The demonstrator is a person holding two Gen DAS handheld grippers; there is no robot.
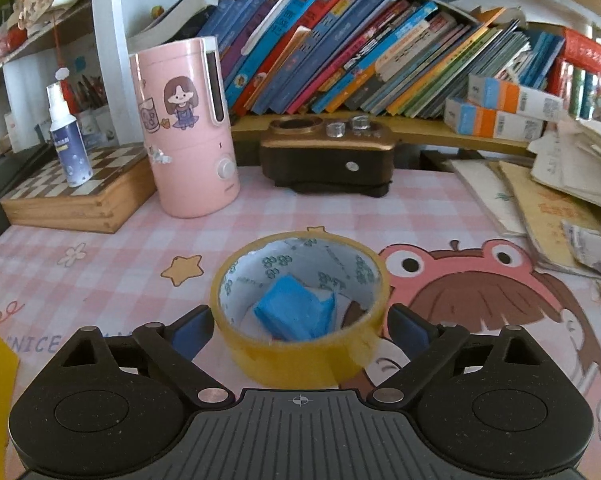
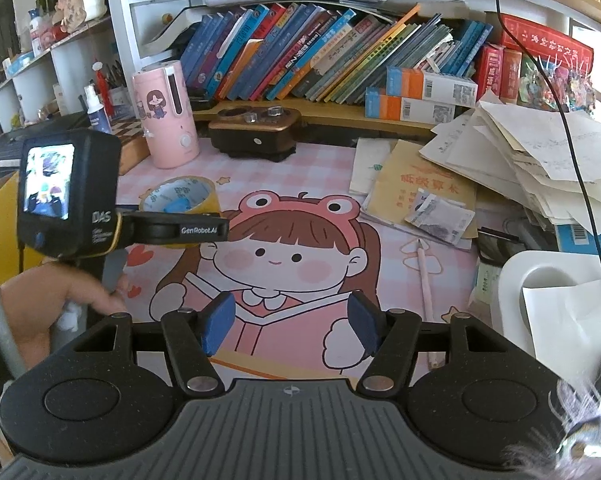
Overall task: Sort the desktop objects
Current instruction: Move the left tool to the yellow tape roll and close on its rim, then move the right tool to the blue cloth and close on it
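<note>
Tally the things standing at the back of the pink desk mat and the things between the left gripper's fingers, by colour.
Pink: 1, the humidifier
Brown: 1, the sharpener box
Yellow: 1, the tape roll
Blue: 1, the blue block inside the roll
Total: 4

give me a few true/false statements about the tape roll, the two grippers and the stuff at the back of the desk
1. The left gripper has one finger on each side of the yellow tape roll. True.
2. The tape roll is empty inside. False: a crumpled blue piece lies in its core.
3. The right gripper is shut on a pencil. False: its fingers are open and hold nothing; the pink pencil lies on the desk mat to its right.
4. The spray bottle stands on the chessboard box. True.
5. The pink humidifier lies on its side. False: it stands upright.
</note>
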